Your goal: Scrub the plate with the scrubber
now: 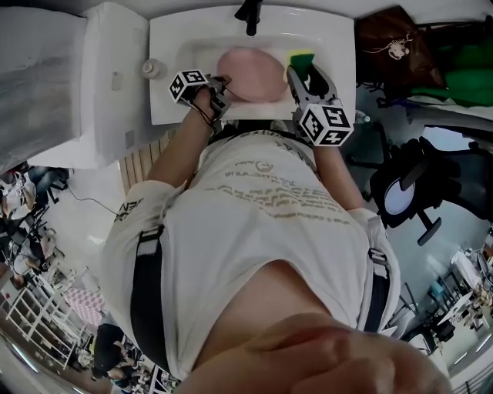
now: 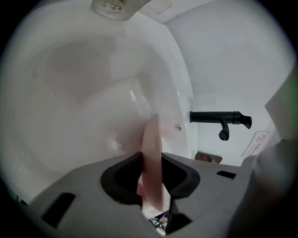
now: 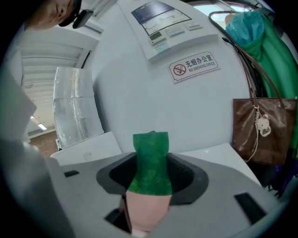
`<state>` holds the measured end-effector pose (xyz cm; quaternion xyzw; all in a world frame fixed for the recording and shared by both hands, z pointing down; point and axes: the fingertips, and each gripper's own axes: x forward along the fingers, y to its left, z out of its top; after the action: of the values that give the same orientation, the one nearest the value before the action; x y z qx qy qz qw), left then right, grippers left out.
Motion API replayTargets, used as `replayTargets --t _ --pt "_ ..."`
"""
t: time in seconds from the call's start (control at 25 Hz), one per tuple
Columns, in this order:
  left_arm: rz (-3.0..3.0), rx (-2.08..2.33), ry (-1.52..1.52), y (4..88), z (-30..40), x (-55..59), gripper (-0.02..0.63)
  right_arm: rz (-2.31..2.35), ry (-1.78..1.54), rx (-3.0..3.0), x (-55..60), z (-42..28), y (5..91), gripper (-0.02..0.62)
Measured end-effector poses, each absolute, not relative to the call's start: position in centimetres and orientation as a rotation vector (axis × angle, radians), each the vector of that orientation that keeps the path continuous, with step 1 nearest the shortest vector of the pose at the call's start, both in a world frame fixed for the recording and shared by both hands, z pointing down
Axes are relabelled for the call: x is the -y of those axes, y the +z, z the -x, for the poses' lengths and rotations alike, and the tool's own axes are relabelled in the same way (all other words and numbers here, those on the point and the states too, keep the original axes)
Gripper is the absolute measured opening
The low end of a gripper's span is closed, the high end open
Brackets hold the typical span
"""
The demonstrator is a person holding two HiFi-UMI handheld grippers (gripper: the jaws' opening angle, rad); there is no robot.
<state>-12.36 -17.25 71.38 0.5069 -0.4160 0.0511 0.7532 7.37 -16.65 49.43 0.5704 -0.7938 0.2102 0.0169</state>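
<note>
A pink plate lies in the white sink. My left gripper holds it by its near left rim. In the left gripper view the plate stands edge-on between the dark pads, which touch both its faces, over the basin. My right gripper sits at the plate's right side, shut on the scrubber. In the right gripper view the scrubber shows a green scouring face, squeezed between the pads and raised off the plate.
A black faucet stands at the back of the sink, also seen as the faucet. A small bottle sits on the sink's left rim. A brown bag hangs at the right beside green cloth.
</note>
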Motion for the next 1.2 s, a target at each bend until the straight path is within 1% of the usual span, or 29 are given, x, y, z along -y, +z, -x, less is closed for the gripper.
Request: replayTargets --t 0.12,0.16,0.24,0.32,0.44,0.76,0.8,0.88,0.96,1.04,1.2 --pt "-1.154 0.867 0.135 71.0 11.7 17.3 0.106 -1.788 0.671 2.456 16.7 -7.8 49.7 0.209" --pt "-1.159 0.86 0.132 70.9 11.6 17.4 0.118 -1.792 0.676 2.455 16.8 -7.9 49.7 0.209" --pt "-1.155 0.868 0.118 71.0 11.7 17.5 0.157 -1.796 0.685 2.454 17.0 -8.0 49.9 0.209" --pt "-1.154 0.89 0.118 71.1 12.0 17.7 0.216 -1.796 0.689 2.454 17.2 -8.0 49.9 0.209" --pt "-1.179 0.911 0.151 70.7 12.3 17.9 0.254 -1.785 0.694 2.458 17.5 -7.7 50.0 0.209" --pt "-1.227 1.044 0.252 69.7 15.2 18.1 0.259 -1.758 0.675 2.466 18.0 -7.2 50.1 0.209" --pt "-1.242 1.068 0.264 69.3 15.7 18.3 0.244 -1.762 0.663 2.461 18.1 -7.2 50.0 0.209" --pt "-1.301 1.143 0.308 68.2 16.7 19.0 0.161 -1.756 0.643 2.481 18.4 -7.0 49.7 0.209" --pt "-1.429 1.215 0.363 66.4 17.2 20.1 0.051 -1.734 0.616 2.52 18.6 -6.6 49.0 0.209" --pt "-1.628 1.244 0.396 63.9 16.6 21.4 0.023 -1.723 0.587 2.539 19.0 -6.2 48.4 0.209" --pt "-1.933 1.317 0.34 57.9 15.2 23.5 0.021 -1.775 0.544 2.547 20.2 -6.3 46.6 0.209"
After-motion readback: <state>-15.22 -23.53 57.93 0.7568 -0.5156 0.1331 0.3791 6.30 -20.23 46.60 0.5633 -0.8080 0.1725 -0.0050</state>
